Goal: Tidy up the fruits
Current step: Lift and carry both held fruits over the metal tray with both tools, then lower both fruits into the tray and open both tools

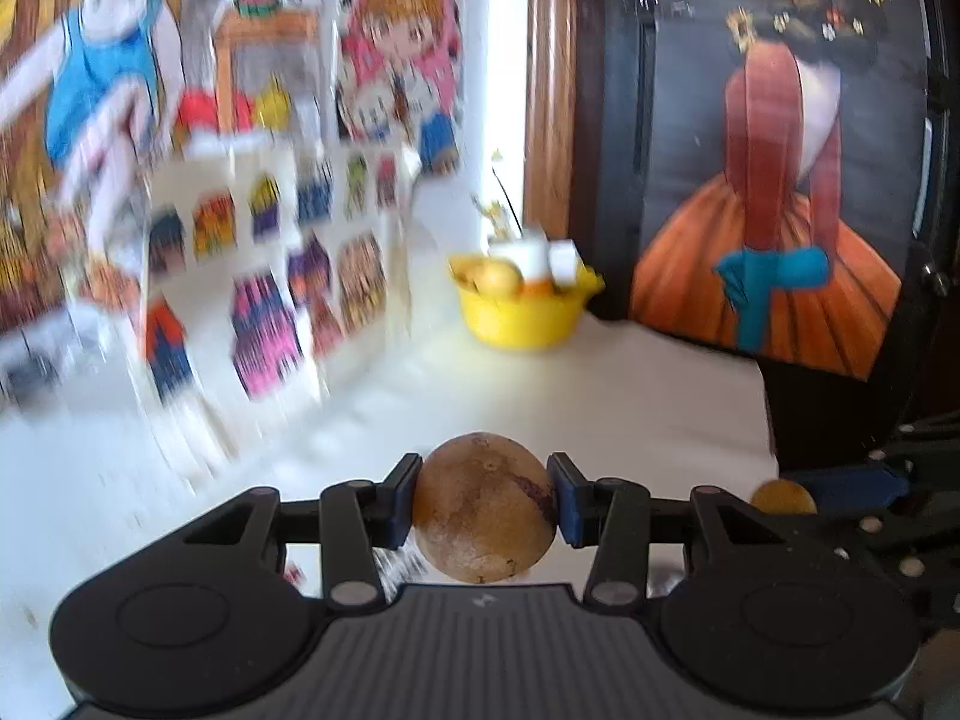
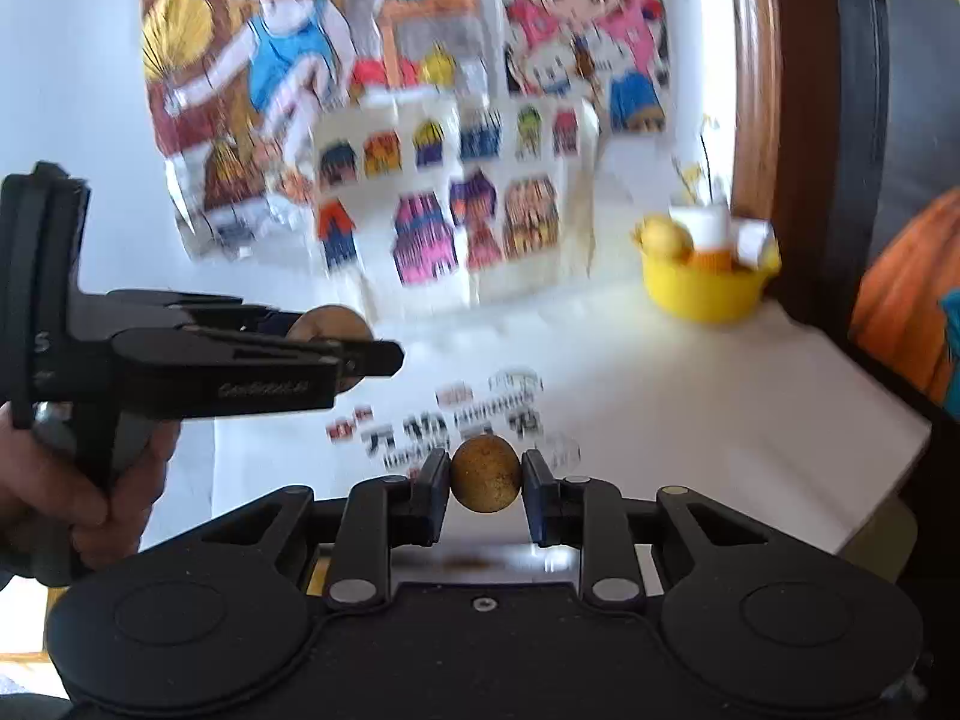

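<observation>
Both claws are clamped on fruit above the white table (image 1: 600,396): the left claw (image 1: 485,507) grips a large brown fruit (image 1: 485,507), the right claw (image 2: 486,474) a small round fruit (image 2: 486,474) (speckled gold). Well ahead, a yellow bowl (image 1: 522,315) by the wall holds another fruit (image 1: 495,279).

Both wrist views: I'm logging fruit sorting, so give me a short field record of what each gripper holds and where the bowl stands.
left gripper: shut on large brown fruit
right gripper: shut on small brown fruit
yellow bowl: far end of white table, ahead of both grippers
bowl contents: a yellowish fruit, white and orange items too blurred to name
background: cartoon posters, blurred
</observation>
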